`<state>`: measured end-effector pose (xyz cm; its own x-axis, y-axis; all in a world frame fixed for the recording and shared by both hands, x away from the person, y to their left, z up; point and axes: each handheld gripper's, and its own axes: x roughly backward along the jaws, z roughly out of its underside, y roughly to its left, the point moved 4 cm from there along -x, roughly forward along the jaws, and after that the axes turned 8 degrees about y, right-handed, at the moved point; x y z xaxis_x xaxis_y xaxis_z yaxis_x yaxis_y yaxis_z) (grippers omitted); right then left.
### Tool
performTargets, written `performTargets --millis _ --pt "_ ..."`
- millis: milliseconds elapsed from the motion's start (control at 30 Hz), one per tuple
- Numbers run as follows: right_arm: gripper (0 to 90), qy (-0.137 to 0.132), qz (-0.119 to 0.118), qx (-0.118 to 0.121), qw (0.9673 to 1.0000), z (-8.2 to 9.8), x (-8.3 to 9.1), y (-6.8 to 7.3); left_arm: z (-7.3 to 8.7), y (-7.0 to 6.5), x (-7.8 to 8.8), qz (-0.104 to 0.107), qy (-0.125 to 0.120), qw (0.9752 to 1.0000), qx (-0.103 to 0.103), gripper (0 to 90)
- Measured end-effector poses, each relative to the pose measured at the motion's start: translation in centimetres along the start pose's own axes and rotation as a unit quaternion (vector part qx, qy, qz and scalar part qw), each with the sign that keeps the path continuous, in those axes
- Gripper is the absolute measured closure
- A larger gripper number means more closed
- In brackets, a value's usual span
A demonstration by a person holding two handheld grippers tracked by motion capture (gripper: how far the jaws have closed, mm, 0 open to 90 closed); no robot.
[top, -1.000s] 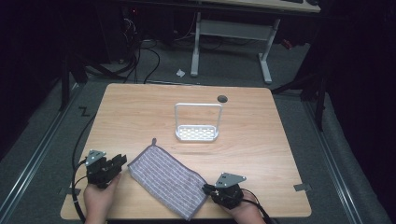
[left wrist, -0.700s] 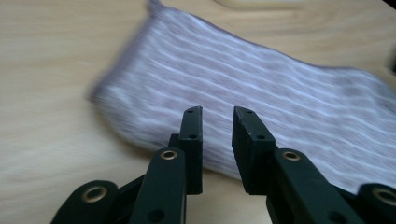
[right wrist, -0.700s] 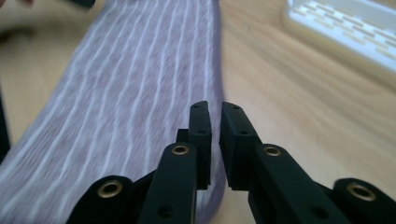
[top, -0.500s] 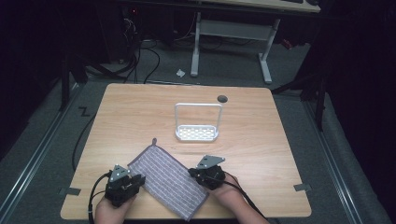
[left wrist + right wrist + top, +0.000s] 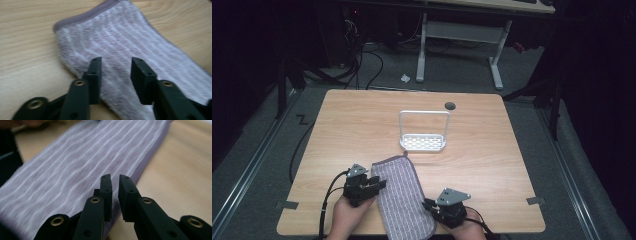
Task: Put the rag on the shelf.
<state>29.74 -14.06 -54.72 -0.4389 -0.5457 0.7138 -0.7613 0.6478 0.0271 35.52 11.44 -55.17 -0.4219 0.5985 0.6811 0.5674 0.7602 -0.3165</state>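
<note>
A purple-grey striped cloth (image 5: pixel 399 195) lies folded into a narrow strip near the table's front edge. My left gripper (image 5: pixel 379 184) is at its left edge, and its jaws have just been opening. In the left gripper view my left gripper (image 5: pixel 116 63) stands open over the cloth (image 5: pixel 112 37), with the pads off it. My right gripper (image 5: pixel 428 204) sits at the cloth's lower right edge. In the right gripper view my right gripper (image 5: pixel 115 178) shows a narrow gap that has just opened. Nothing is pinched, and the folded cloth (image 5: pixel 87 157) lies beyond the tips.
A white wire rack (image 5: pixel 424 143) with a tall loop handle stands at the middle of the wooden table (image 5: pixel 362 125). A dark round hole (image 5: pixel 450 105) is behind it. Cables trail off the front left corner.
The cloth lay spread wide and slanted; now it is narrower and folded lengthwise. The left gripper moved right to its left edge. The right gripper went in over the cloth, then back to the front right.
</note>
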Motion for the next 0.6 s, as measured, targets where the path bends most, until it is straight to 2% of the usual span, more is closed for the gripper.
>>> performTargets --millis 67,100,167,200,267,333,400,533,567,600 --pt "81.6 -0.01 0.008 -0.004 0.9999 -1.7 -0.8 -1.1 0.6 -0.5 0.6 0.005 -0.006 1.0 -0.002 59.4" --pt "81.6 -0.01 0.009 -0.005 0.9999 -2.7 -1.5 -1.6 0.8 -0.6 0.7 0.0 -0.003 1.0 -0.005 60.2" --pt "81.6 -0.005 0.009 -0.007 0.9999 -4.4 -3.3 -2.5 1.1 -0.5 0.5 -0.012 0.007 0.9997 -0.022 67.8" --pt "81.7 0.002 0.012 -0.009 0.9999 -5.1 -4.4 -3.0 1.1 -0.2 0.2 -0.015 0.013 0.9994 -0.029 72.3" --pt "81.8 0.022 0.014 -0.01 0.9996 -5.9 -6.3 -3.4 1.2 0.3 -0.4 -0.019 0.024 0.9991 -0.029 75.5" --pt "82.1 0.044 0.017 -0.001 0.9989 -5.7 -7.4 -3.3 0.9 0.3 -0.7 -0.019 0.022 0.9992 -0.026 77.1" --pt "82.1 0.039 0.019 0.006 0.999 -5.2 -7.2 -3.1 0.7 -0.1 -1.1 -0.025 0.023 0.9986 -0.041 77.4" --pt "82.1 0.039 0.019 0.007 0.9991 -3.4 -5.5 -3.1 0.0 -1.6 -2.5 -0.01 0.029 0.9977 -0.06 77.1" --pt "82.1 0.04 0.02 0.003 0.999 -2.9 -5.0 -3.2 0.0 -1.6 -2.5 -0.01 0.029 0.9977 -0.06 77.0" --pt "82.1 0.041 0.023 0.0 0.9989 -2.3 -4.4 -3.4 -0.2 -2.7 -3.2 0.006 0.035 0.9969 -0.07 77.0"
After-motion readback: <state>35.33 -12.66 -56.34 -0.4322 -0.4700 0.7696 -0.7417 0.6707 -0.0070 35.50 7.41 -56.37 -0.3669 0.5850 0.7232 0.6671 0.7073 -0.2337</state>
